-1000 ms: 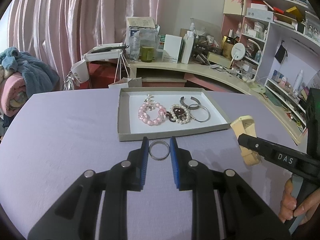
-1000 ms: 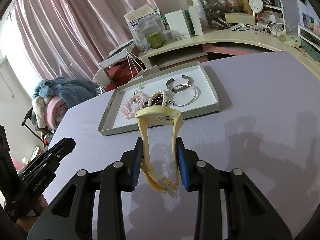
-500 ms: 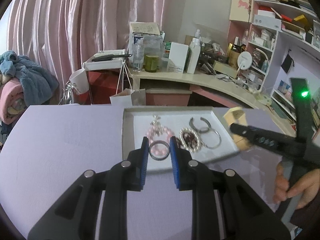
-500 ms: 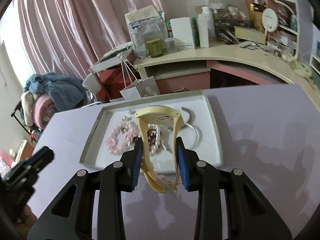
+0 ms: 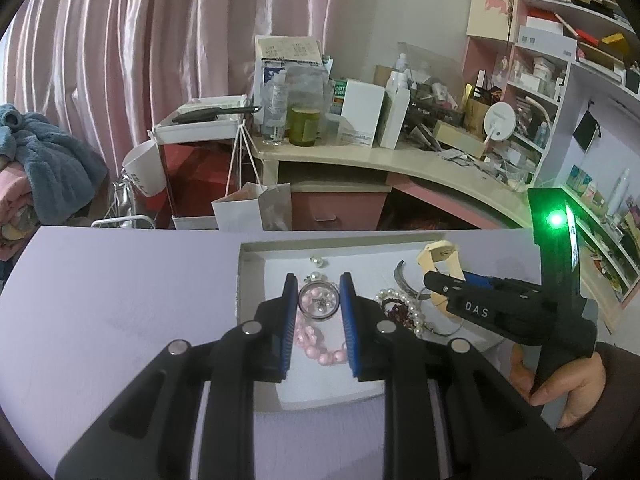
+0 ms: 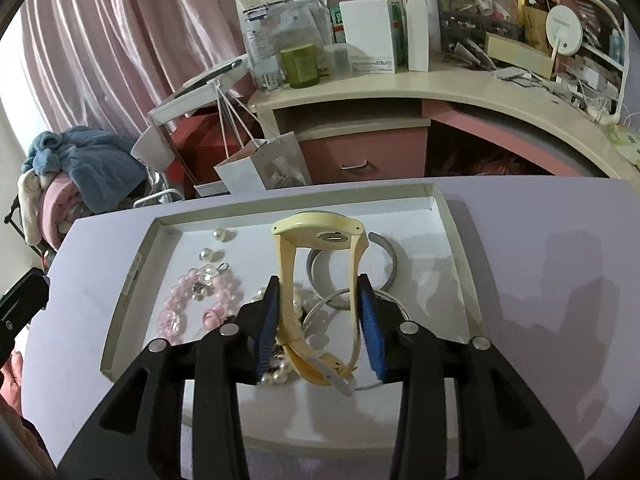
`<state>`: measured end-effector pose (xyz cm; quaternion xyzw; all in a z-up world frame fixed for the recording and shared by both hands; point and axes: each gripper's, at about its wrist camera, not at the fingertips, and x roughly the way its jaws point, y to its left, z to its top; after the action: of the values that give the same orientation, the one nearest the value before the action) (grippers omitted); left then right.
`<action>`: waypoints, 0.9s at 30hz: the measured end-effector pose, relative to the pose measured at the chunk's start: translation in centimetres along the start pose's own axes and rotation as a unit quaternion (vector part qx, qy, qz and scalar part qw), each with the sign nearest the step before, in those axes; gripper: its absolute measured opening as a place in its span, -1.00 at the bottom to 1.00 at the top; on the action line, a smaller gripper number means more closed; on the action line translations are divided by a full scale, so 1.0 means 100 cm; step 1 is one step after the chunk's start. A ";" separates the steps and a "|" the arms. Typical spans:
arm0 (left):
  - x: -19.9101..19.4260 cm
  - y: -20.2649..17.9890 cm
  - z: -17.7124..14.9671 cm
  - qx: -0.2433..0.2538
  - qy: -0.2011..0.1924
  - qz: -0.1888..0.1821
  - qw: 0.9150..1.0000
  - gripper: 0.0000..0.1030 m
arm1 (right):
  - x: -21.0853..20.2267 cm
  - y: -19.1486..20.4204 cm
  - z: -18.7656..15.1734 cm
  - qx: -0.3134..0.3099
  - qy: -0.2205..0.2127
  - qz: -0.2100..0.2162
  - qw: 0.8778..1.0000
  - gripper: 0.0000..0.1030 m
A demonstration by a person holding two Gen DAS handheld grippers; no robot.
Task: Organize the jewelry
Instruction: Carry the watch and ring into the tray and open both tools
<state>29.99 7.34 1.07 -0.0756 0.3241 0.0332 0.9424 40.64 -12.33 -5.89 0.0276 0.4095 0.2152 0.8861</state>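
Observation:
My left gripper (image 5: 319,285) is shut on a silver ring (image 5: 319,302) and holds it over the left half of the grey tray (image 5: 250,248), above the pink bead bracelet (image 5: 316,345). My right gripper (image 6: 319,292) is shut on a cream watch (image 6: 318,236) and holds it over the middle of the tray (image 6: 132,276). The watch also shows in the left wrist view (image 5: 438,258). In the tray lie a pink bead bracelet (image 6: 188,300), loose pearls (image 6: 221,235), a pearl bracelet (image 5: 400,308), a silver cuff (image 6: 352,270) and a thin bangle (image 6: 320,312).
The tray sits on a lilac table (image 6: 540,280). Behind the table's far edge stand a cluttered cream desk (image 6: 400,84), a white paper bag (image 6: 260,168) and pink curtains (image 5: 120,60). Shelves (image 5: 580,60) fill the right side.
Both grippers have moved forward from the bare table to over the tray, each still holding its piece. The ring and the watch have been lifted off the table.

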 end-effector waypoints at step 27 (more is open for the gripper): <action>0.068 -0.027 0.009 0.010 0.037 -0.051 0.998 -0.58 | -0.037 -0.052 -0.041 0.089 -0.027 0.003 0.996 0.46</action>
<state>36.17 4.92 -2.11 -0.0842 0.3548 -0.0205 0.9309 37.36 -19.08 -7.14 0.1136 0.4025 0.1792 0.8905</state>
